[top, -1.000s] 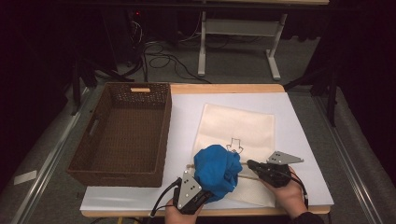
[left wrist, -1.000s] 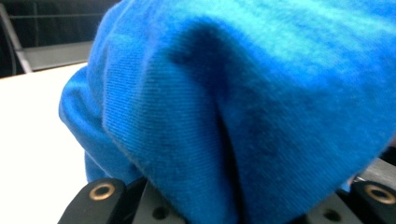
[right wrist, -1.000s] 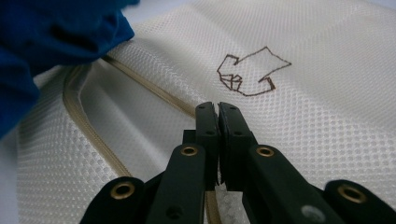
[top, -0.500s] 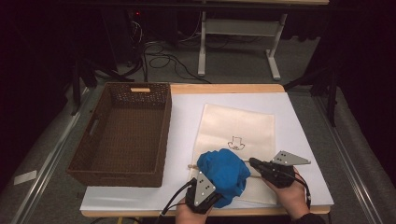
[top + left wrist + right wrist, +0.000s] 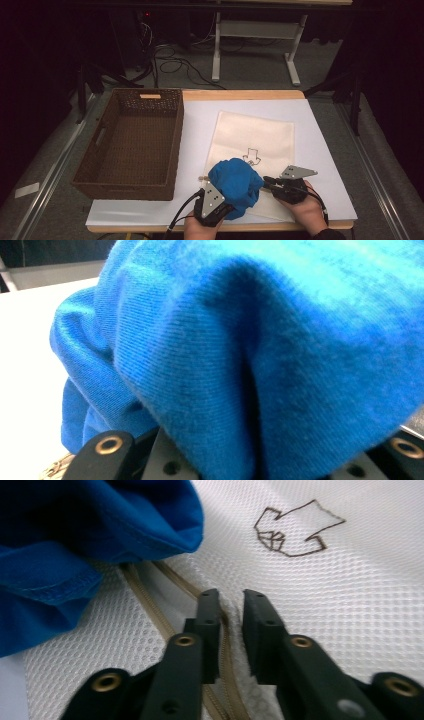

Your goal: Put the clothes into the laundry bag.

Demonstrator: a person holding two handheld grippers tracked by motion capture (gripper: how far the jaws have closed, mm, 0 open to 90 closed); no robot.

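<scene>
The blue cloth (image 5: pixel 235 186) sits bunched on the near edge of the white mesh bag (image 5: pixel 260 137), at about 6 o'clock on the table (image 5: pixel 320 125), with the basket (image 5: pixel 131 142) off at 9 o'clock. The left gripper (image 5: pixel 214 200) is clamped on the cloth from 7 o'clock. The right gripper (image 5: pixel 231 612), at 3 o'clock of the cloth, has just been opening; its jaws stand slightly apart over the bag's zipper (image 5: pixel 145 607), a ridge of mesh between them.

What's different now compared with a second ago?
The blue cloth and the left gripper holding it shifted right and toward the person. The right gripper has just been opening, its jaws slightly apart over the mesh bag's zipper edge. The basket and bag stayed put.
</scene>
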